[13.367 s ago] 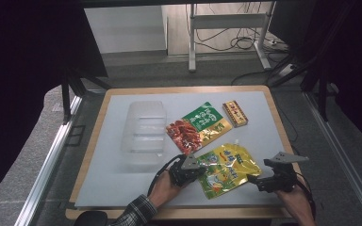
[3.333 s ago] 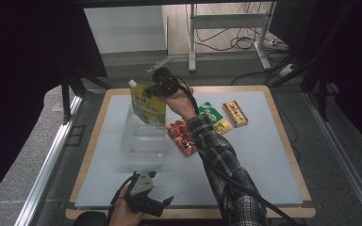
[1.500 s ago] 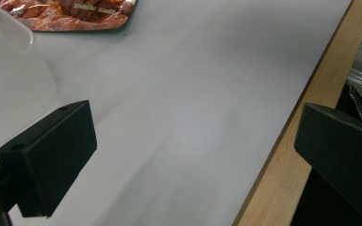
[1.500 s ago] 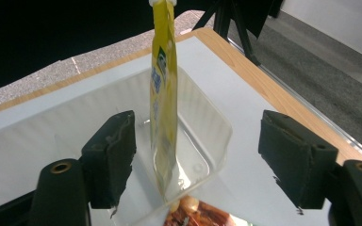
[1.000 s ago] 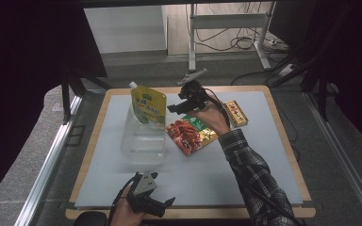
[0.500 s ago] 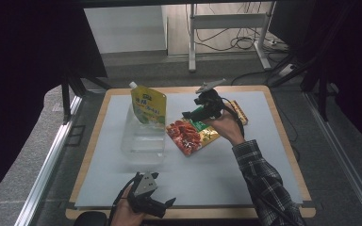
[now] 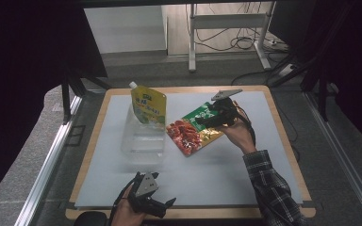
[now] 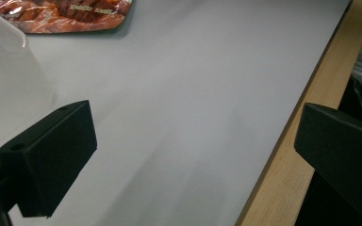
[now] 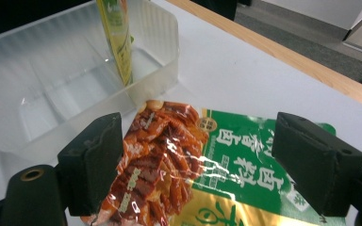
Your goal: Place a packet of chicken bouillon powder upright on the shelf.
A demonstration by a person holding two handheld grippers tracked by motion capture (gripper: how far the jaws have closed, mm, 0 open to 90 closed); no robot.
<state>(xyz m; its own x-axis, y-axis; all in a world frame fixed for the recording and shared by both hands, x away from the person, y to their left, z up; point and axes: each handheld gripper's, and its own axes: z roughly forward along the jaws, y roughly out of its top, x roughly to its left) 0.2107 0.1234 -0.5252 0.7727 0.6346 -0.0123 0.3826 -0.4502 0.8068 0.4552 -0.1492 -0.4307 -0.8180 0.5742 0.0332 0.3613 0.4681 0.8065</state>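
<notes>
A yellow spouted pouch point(image 7: 149, 105) stands upright in the far end of a clear plastic container point(image 7: 141, 145) left of the mat's middle. Right of it lies a red and green snack pouch point(image 7: 192, 130) flat on the mat. My right gripper point(image 7: 206, 121) hovers open just above that pouch's green half. In the right gripper view its jaws straddle the snack pouch point(image 9: 179, 155) wide apart, with the container point(image 9: 42, 108) and the yellow pouch point(image 9: 118, 37) beyond. My left gripper point(image 7: 164, 205) rests open at the mat's near edge, holding nothing.
A white mat point(image 7: 217, 174) covers a wooden-rimmed board point(image 7: 287, 141). In the left gripper view the container's corner point(image 8: 4, 80) is at the left, the snack pouch's red end point(image 8: 61, 13) at the top, and the wooden edge point(image 8: 283, 155) at the right.
The right gripper let go of the yellow pouch in the container, moved right and came down over the snack pouch. The left gripper has stayed put.
</notes>
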